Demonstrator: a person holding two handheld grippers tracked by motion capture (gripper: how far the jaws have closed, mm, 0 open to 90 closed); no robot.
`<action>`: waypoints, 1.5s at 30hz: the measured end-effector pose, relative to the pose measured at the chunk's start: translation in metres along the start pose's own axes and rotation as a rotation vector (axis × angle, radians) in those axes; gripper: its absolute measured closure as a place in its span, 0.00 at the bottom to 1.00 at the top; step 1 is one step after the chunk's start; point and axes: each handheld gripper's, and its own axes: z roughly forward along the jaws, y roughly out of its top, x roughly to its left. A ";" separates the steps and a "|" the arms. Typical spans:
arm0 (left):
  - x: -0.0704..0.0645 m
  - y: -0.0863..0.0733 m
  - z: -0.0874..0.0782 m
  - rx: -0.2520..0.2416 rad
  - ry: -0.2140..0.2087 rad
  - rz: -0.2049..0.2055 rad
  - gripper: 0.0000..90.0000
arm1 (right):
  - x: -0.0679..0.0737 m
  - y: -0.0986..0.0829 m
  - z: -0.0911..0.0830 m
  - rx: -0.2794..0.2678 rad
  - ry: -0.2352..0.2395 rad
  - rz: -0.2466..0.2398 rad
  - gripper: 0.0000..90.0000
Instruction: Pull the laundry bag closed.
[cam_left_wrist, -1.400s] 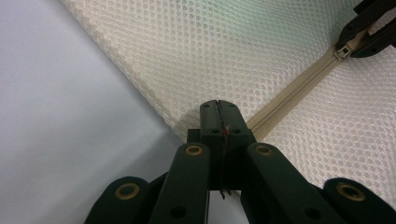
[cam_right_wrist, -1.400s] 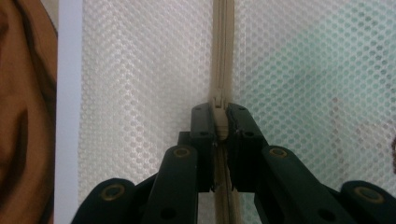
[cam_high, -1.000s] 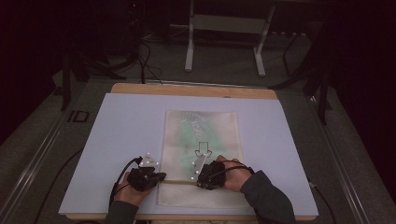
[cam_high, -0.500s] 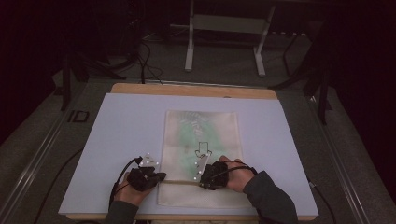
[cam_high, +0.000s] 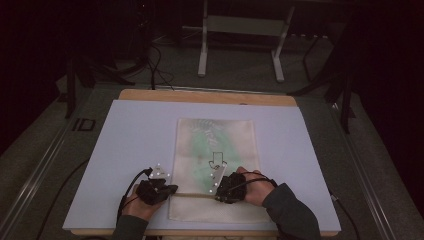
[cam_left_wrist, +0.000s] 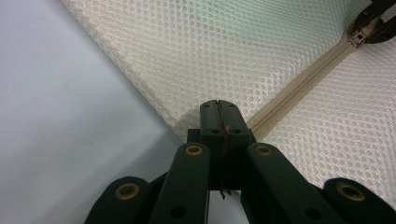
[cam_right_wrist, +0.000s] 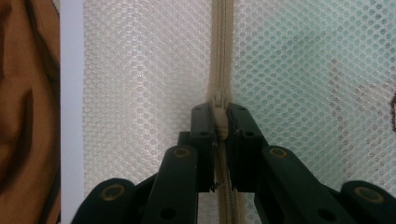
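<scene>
A cream mesh pouch (cam_high: 215, 142) with green contents lies flat on the white board (cam_high: 125, 150); its zipper (cam_high: 192, 195) runs across near the front edge. My left gripper (cam_high: 170, 190) is shut on the pouch's left edge at the zipper's end (cam_left_wrist: 219, 109). The zipper tape (cam_left_wrist: 299, 88) runs from there up to the zipper pull (cam_left_wrist: 357, 35). My right gripper (cam_high: 218, 192) is shut on that beige pull (cam_right_wrist: 218, 105), with the closed tape (cam_right_wrist: 220, 46) stretching ahead of it.
The board rests on a wooden table (cam_high: 210, 96) whose edge shows at the back. A white stand (cam_high: 240, 45) and cables (cam_high: 150, 65) are on the dark floor beyond. Bare board lies left and right of the pouch.
</scene>
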 end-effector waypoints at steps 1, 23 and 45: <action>0.000 0.000 0.000 -0.001 0.000 -0.001 1.00 | 0.000 0.000 0.000 0.002 0.001 0.000 0.92; 0.000 0.000 0.000 0.000 0.000 -0.001 1.00 | 0.000 -0.006 -0.002 -0.004 0.003 0.013 0.92; 0.000 0.000 0.000 0.000 0.000 -0.004 1.00 | 0.000 -0.018 -0.007 0.005 -0.002 0.033 0.92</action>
